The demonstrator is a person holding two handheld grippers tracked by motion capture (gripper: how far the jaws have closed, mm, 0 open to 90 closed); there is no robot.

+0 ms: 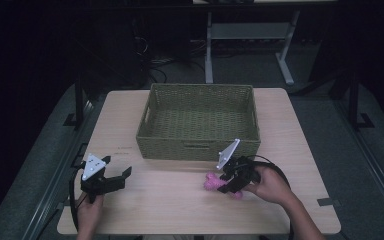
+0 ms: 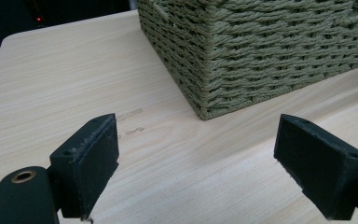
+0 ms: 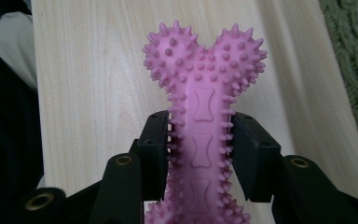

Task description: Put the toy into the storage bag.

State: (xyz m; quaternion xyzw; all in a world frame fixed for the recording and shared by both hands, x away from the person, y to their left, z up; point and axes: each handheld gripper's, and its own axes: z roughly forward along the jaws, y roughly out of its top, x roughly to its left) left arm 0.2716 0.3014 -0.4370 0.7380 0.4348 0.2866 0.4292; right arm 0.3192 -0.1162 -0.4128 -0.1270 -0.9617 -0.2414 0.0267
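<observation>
the left gripper [image 1: 115,175] sits at the lower left of the high view, jaws spread wide, its hand [image 1: 89,210] below it. the right gripper [image 1: 220,181], right of centre, has its jaws clamped, hand [image 1: 270,186] behind it.

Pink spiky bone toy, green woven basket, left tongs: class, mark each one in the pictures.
pink spiky bone toy [image 3: 204,100], right gripper view, on its shaft below the knobbed end
green woven basket [image 1: 198,149], high view, on its near wall
left tongs [image 2: 196,161], left gripper view, midway between open tips
</observation>
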